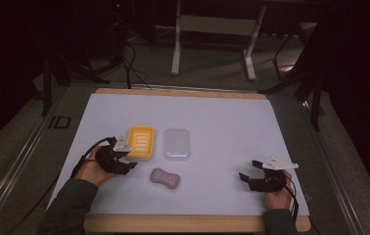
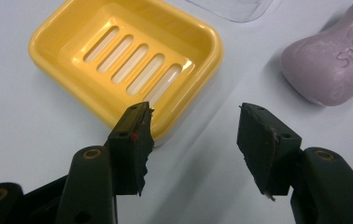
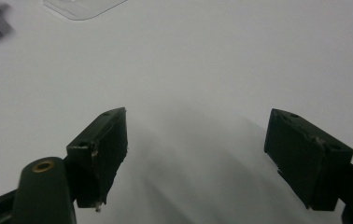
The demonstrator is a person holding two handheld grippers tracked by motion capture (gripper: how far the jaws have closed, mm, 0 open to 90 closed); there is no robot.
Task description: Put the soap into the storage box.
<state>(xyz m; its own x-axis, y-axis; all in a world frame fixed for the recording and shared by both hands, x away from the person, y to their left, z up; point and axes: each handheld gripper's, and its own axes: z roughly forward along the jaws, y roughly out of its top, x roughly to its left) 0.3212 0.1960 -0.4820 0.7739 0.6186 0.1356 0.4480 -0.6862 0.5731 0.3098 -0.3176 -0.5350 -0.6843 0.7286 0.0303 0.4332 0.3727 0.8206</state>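
The yellow soap dish [image 2: 127,65] sits on the white table cover [image 1: 222,122], its near corner just beyond the left gripper [image 2: 193,126], whose jaws stand apart and hold nothing. The purple soap bar [image 1: 166,178] lies just to that gripper's right, long axis slanting across the table. The right gripper [image 1: 248,172], wide open and empty, is well apart, so the left hand is nearer.
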